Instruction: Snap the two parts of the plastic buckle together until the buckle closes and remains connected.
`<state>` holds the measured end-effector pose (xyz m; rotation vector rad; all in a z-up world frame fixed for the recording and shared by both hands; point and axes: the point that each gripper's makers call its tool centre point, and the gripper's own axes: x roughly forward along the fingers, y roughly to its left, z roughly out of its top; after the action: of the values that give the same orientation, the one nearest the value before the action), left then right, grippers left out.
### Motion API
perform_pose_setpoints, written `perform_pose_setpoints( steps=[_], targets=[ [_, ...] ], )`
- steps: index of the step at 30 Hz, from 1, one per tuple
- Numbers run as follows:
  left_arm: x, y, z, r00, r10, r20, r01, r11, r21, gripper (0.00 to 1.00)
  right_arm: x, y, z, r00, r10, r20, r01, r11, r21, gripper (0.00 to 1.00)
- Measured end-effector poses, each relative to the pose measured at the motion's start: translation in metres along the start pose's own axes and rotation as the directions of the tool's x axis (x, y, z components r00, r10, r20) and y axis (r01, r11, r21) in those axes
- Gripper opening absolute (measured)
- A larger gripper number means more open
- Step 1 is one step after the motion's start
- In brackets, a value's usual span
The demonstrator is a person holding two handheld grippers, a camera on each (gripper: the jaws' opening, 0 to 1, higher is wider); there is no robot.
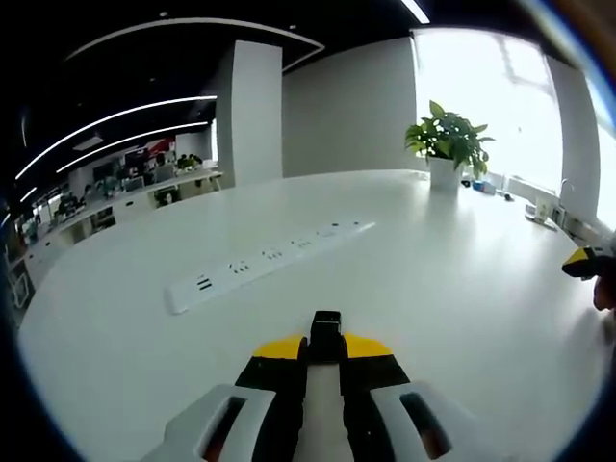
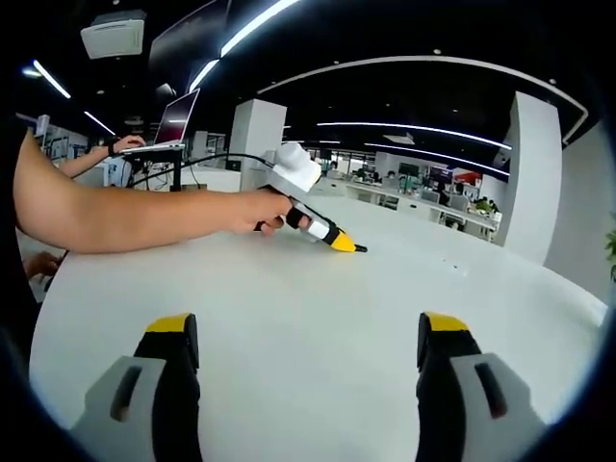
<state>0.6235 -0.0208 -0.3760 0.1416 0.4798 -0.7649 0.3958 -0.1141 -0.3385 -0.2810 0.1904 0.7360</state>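
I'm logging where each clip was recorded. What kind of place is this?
Most likely an open-plan office: a large white table carrying a long power strip and a potted plant, rows of desks under strip lights behind, and a laptop on a stand.

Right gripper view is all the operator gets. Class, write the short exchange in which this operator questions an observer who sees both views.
Operator: My right gripper stands open with nothing between its jaws. I see a hand holding the left gripper across the table. Is it carrying anything?
Observer: Yes. Its jaws are shut on a small black buckle part, which sticks out past the yellow tips.
Operator: What lies ahead of that gripper?
Observer: A long white power strip lies flat on the table beyond the jaws, apart from them.
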Motion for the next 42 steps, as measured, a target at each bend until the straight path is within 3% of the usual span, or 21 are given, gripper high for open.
perform_pose_setpoints(
  steps=[14, 16, 19, 21, 22, 24, 31, 42],
  targets=[
    [-0.003, 0.001, -0.001, 1.0, 0.007, 0.009, -0.007, 1.0, 0.019, 0.13, 0.001, 0.001, -0.002, 1.0, 0.0, -0.01, 0.0, 1.0, -0.02, 0.93],
    [-0.002, 0.001, 0.0, 1.0, 0.01, 0.014, -0.011, 0.999, 0.035, 0.32, 0.001, 0.002, -0.002, 1.0, 0.0, -0.013, 0.0, 1.0, -0.027, 0.93],
    [0.005, -0.007, 0.002, 0.999, -0.021, 0.026, 0.021, 0.999, 0.024, 0.89, 0.001, 0.002, -0.002, 1.0, -0.002, -0.014, 0.002, 1.0, -0.03, 0.93],
    [0.007, -0.011, 0.006, 0.999, -0.029, 0.034, 0.029, 0.999, 0.026, 1.0, 0.001, 0.001, -0.002, 1.0, -0.005, -0.012, 0.004, 1.0, -0.031, 0.93],
    [0.007, -0.018, 0.009, 0.997, -0.063, 0.047, 0.063, 0.998, -0.009, 1.0, 0.001, 0.001, -0.002, 1.0, -0.005, -0.012, 0.004, 1.0, -0.03, 0.93],
    [0.003, -0.016, 0.013, 0.997, -0.065, 0.049, 0.067, 0.997, -0.044, 1.0, 0.001, 0.001, -0.002, 1.0, -0.005, -0.013, 0.005, 1.0, -0.031, 0.93],
    [-0.001, -0.003, 0.017, 0.998, -0.026, 0.055, 0.029, 0.999, -0.045, 1.0, 0.001, 0.002, -0.001, 1.0, -0.005, -0.01, 0.005, 0.999, -0.032, 0.93],
    [-0.007, -0.003, 0.024, 0.995, -0.027, 0.099, 0.031, 0.999, -0.044, 1.0, 0.002, 0.001, -0.002, 1.0, -0.006, -0.015, 0.006, 0.999, -0.042, 0.91]
  ],
)
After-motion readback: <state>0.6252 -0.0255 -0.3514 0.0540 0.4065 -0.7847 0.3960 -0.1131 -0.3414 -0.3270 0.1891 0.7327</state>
